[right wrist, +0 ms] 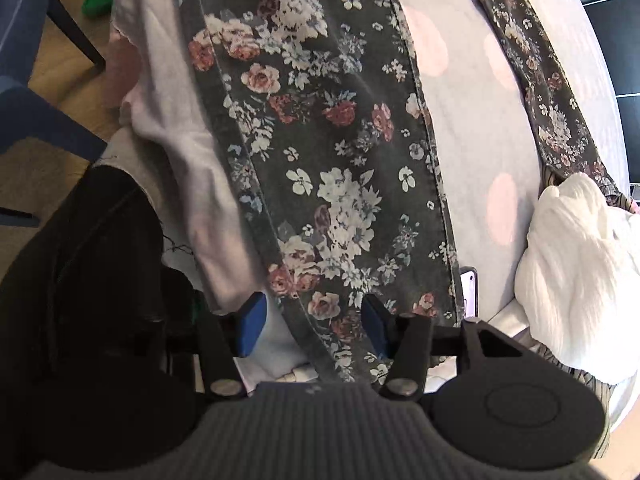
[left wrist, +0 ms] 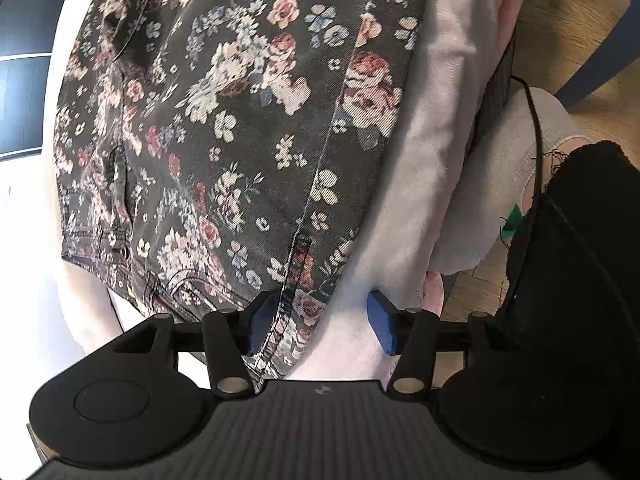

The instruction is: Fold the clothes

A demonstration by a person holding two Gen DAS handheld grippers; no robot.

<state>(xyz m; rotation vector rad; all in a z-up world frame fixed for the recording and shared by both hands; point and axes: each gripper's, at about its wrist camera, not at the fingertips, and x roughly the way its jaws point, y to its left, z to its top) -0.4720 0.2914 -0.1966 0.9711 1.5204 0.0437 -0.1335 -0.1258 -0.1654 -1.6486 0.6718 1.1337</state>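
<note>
Floral trousers [right wrist: 328, 152] cut off at frame top

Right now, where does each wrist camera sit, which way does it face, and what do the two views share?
Left wrist: sits behind the left gripper, looking along its open fingers over the waist end of the floral trousers; the person's dark-clad leg shows at right.
Right wrist: sits behind the right gripper, looking along its open fingers up a trouser leg; a white cloth lies at right, and a dark-clad leg shows at left.
Shared: the floral trousers, the pale sheet under them and the wooden floor.
</note>
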